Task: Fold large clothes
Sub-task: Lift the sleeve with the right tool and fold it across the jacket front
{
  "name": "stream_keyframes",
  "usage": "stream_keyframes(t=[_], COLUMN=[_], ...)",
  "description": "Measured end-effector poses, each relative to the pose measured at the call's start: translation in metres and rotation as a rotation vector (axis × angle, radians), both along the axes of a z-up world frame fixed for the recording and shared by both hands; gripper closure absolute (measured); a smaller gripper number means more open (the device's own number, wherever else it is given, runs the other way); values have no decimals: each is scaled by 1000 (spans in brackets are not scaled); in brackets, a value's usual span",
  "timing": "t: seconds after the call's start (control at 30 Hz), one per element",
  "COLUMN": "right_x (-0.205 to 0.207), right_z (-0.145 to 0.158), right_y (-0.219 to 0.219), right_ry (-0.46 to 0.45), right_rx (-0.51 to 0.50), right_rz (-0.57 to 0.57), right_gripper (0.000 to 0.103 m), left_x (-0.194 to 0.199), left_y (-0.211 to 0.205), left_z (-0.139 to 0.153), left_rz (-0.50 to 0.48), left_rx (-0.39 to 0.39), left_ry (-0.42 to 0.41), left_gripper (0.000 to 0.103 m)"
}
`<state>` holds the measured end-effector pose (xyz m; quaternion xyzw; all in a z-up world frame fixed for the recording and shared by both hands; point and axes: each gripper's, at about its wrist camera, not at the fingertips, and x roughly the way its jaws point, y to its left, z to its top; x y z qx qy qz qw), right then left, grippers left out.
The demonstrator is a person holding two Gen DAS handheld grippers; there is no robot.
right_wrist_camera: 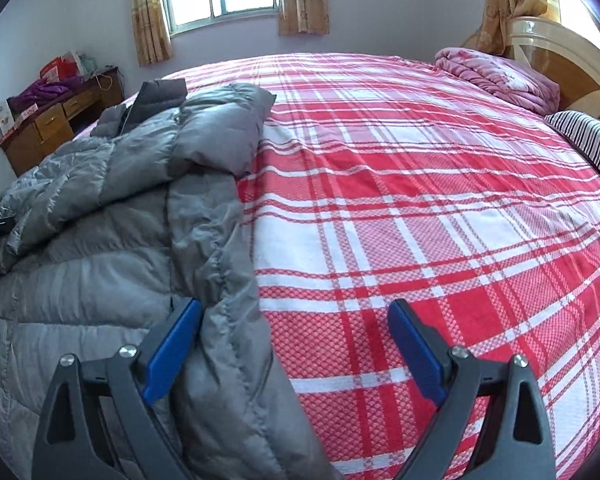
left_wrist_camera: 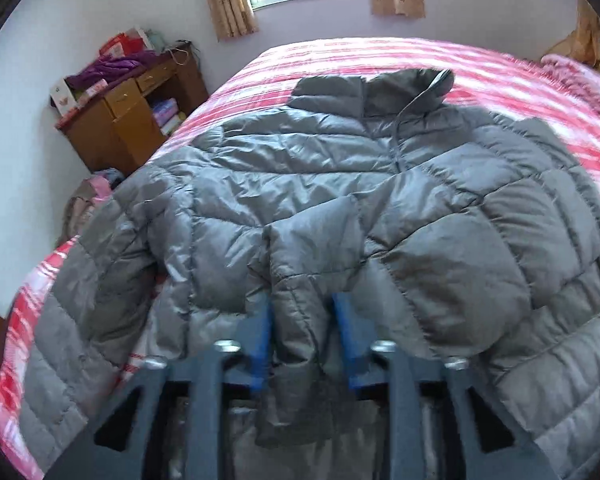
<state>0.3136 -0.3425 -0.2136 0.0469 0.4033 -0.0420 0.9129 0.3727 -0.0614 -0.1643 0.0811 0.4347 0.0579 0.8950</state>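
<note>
A grey quilted puffer jacket lies spread front-up on the bed, collar toward the window. My left gripper sits at its near hem, with a puffy fold of the jacket filling the gap between the blue pads, which touch it on both sides. In the right wrist view the jacket covers the left side, one sleeve folded across it. My right gripper stands wide open at the jacket's right edge: its left pad rests against the fabric, its right pad over the bare sheet.
The bed carries a red and white plaid sheet. A folded pink quilt, a striped pillow and the headboard are at the far right. A wooden desk with clutter stands by the left wall.
</note>
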Motion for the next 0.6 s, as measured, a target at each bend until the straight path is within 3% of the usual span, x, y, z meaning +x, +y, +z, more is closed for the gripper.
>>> stream_keyframes(t=[0.07,0.2,0.3,0.37,0.6], right_x=[1,-7,-15,-12,59], right_z=[-1,10,31,48,87], right_y=[1,-6,-12,-16,14], right_ry=[12,16,-20,-43,-125], right_rx=[-2,31,19,33,46], right_rz=[6,33,59,67,122], right_gripper=[7,8,15,19,30], left_x=[-4,-19,-24,-19,25], left_y=[2,18,26,23,-10], left_z=[6,36,60,66,36], left_rz=[14,60,84,93,157], left_rx=[33,80,46,4,-124], left_ry=[-29,-149,-217,-219,-145], left_gripper=[37,25,21,20,20])
